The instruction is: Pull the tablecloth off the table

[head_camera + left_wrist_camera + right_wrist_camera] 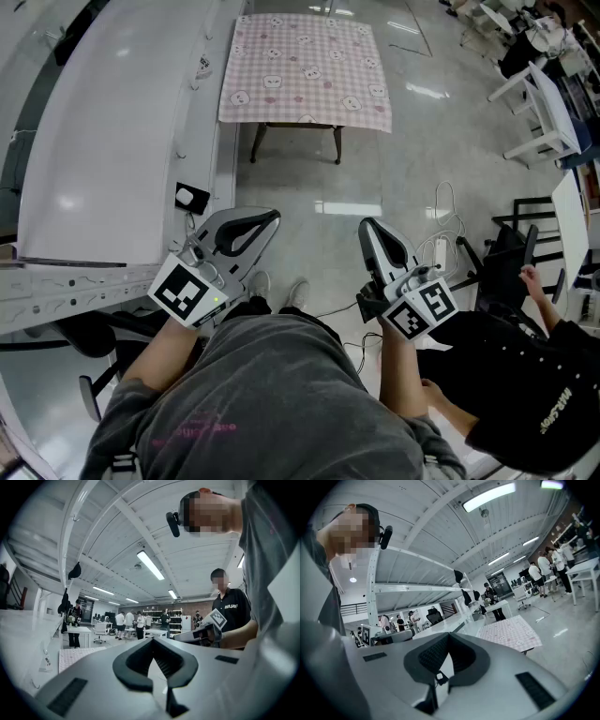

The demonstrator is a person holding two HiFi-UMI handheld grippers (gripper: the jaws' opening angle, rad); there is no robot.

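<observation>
A pink checked tablecloth with small cartoon faces covers a small dark-legged table far ahead on the grey floor. It also shows in the right gripper view as a tablecloth at mid right, and in the left gripper view as a tablecloth low at the left. My left gripper and right gripper are held close to my body, well short of the table. Both have their jaws shut, with nothing held between them. Each points up and forward.
A long white curved bench runs along the left. A person in black stands close at my right. A black chair, cables and a power strip lie on the floor. White tables stand at the far right.
</observation>
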